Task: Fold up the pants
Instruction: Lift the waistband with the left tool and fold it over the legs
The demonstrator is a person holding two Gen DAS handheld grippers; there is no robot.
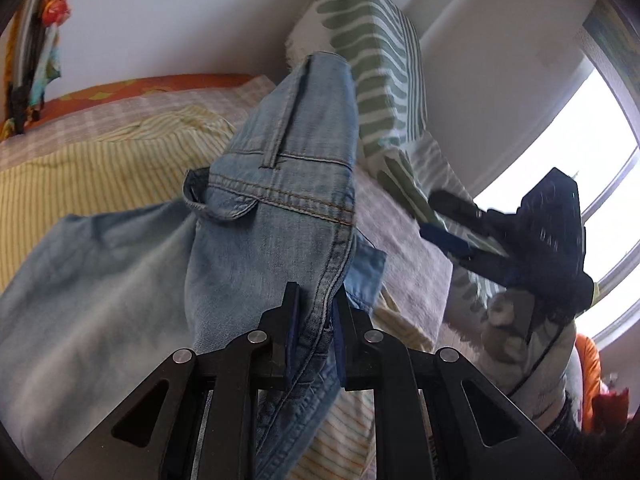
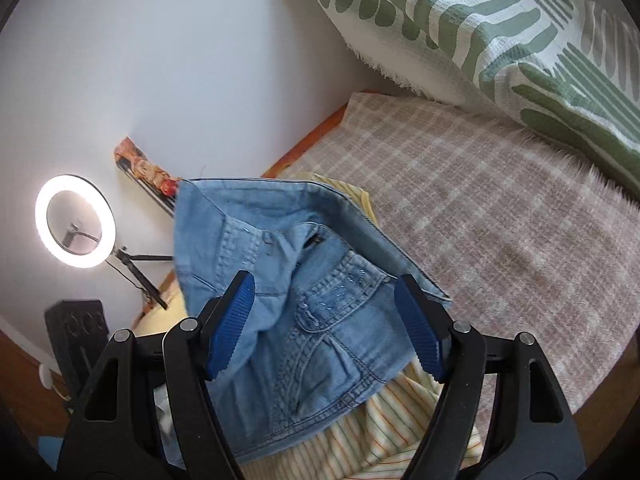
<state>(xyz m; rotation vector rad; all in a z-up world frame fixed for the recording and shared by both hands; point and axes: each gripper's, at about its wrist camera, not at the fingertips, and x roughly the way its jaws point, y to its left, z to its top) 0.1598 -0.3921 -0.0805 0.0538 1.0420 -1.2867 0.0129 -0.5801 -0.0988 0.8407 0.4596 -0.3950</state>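
Note:
Light blue denim pants [image 1: 276, 200] hang up off the bed. My left gripper [image 1: 316, 300] is shut on a seamed edge of the pants and holds them raised, with the waistband and a belt loop above it. The pants also show in the right wrist view [image 2: 296, 292], bunched between my fingers. My right gripper [image 2: 324, 288] is open, its blue pads apart on either side of the denim, not clamped. The right gripper also shows in the left wrist view [image 1: 456, 220], open, off to the right of the pants.
A bed with a plaid pink-grey blanket [image 2: 500, 220] and a yellow striped sheet [image 1: 80, 168] lies under the pants. A green and white patterned pillow [image 2: 460, 20] leans at the head. A lit ring light [image 2: 75, 221] stands on a tripod by the wall. A bright window [image 1: 572, 132] is at right.

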